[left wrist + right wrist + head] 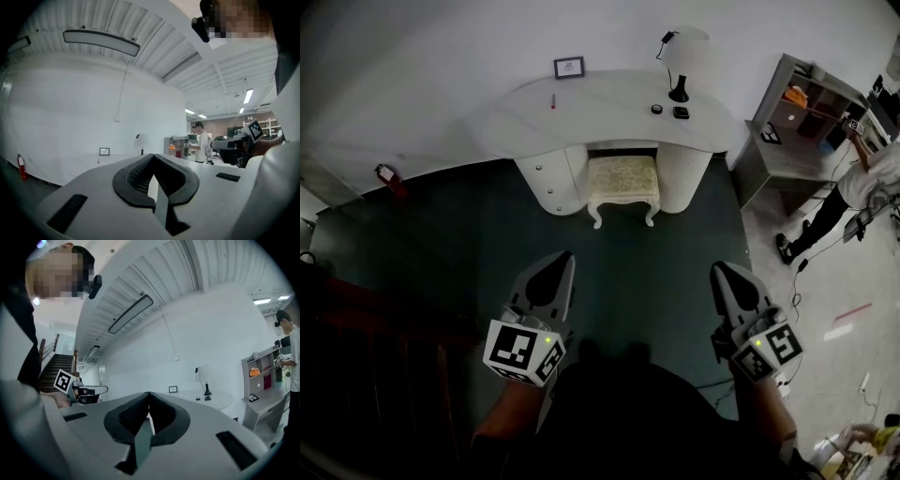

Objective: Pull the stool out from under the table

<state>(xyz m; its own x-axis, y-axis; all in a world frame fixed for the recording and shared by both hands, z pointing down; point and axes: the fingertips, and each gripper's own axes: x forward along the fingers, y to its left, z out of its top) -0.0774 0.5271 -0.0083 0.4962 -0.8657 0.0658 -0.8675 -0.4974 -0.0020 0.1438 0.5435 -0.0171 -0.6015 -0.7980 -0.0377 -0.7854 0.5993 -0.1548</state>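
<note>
A cream upholstered stool (622, 185) with white curved legs stands tucked in the knee gap of a curved white table (600, 117), its front half sticking out onto the dark floor. Both grippers hang well short of it, over the floor in front of me. My left gripper (560, 258) is shut with nothing in it. My right gripper (719, 269) is also shut and empty. In the left gripper view the left gripper (152, 157) has its jaws meeting, with the table (108, 159) far beyond. In the right gripper view the right gripper (148, 394) points level toward the table (206, 398).
On the table stand a lamp (682, 61), a small picture frame (569, 67) and small dark items (680, 112). A grey shelf desk (787, 131) stands to the right, with a person (848, 192) beside it. A red fire extinguisher (387, 174) sits by the left wall.
</note>
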